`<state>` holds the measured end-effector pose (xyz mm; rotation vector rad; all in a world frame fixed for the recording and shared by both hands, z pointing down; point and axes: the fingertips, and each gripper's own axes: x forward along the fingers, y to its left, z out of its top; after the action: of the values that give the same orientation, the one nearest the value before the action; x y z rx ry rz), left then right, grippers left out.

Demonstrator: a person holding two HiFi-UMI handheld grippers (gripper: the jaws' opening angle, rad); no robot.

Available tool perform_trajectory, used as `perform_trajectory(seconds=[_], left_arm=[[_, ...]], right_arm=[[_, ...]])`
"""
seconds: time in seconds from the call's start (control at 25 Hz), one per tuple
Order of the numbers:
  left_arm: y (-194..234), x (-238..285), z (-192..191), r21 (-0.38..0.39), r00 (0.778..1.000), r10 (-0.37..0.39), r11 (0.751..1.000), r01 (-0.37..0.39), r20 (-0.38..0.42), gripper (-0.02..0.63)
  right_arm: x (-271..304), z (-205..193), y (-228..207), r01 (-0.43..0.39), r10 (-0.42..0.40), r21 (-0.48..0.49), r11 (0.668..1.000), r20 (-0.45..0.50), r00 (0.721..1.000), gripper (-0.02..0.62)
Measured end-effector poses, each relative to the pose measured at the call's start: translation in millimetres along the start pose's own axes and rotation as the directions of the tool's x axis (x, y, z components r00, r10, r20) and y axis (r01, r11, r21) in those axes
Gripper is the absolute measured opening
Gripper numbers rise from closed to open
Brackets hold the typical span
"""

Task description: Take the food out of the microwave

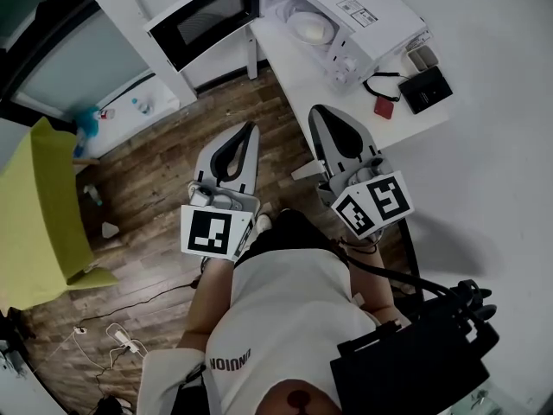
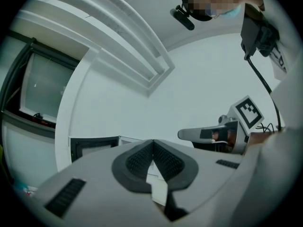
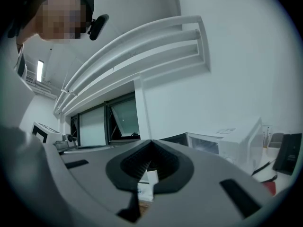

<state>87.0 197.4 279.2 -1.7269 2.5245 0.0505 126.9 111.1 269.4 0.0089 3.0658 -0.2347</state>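
Under me is a brown wooden floor [image 1: 147, 188]. A big yellow-green thing [image 1: 43, 206] stands on it at my left. A white wall [image 1: 497, 167] is at my right. A white table [image 1: 298, 85] stands ahead. The white microwave [image 1: 380, 11] sits on it with its door [image 1: 203, 24] wide open. The food, a pale dish [image 1: 311, 29], is inside. My 2 grippers, left [image 1: 247, 131] and right [image 1: 317, 113], point that way. Both have their jaws pressed together on nothing.
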Motion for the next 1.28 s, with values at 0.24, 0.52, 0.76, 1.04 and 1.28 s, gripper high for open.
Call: perform_trajectory(seconds=[0.24,0.52,0.76,1.04,1.28], left_arm=[[11.9,5.6,-16.1,-0.018,1.000,0.003,1.000,-0.004,-0.027,0.014],[41.5,38.5,-24.0,-0.020,0.999,0.023,1.000,-0.024,-0.040,0.014],[69.4,93.2,-31.7,-0.015,0.998,-0.007,1.000,0.006,-0.069,0.014],[89.5,164.2,-37.7,-0.025,0.994,-0.054,0.998,0.052,-0.096,0.014],[98.0,212.3,-48.6,-0.028,0.987,-0.101,0.995,0.099,-0.121,0.014]], right_arm=[[12.3,-9.8,-3.7,0.007,-0.007,0.014,1.000,-0.011,1.000,0.021],[53.6,-11.9,-27.0,-0.014,0.014,0.021,1.000,-0.012,1.000,0.021],[98.9,-5.7,-64.8,0.000,0.000,0.033,0.999,-0.002,1.000,0.021],[137.3,4.4,-115.8,0.045,-0.045,0.054,0.998,0.003,0.999,0.021],[158.4,1.8,-144.6,0.079,-0.079,0.069,0.994,-0.006,0.997,0.021]])
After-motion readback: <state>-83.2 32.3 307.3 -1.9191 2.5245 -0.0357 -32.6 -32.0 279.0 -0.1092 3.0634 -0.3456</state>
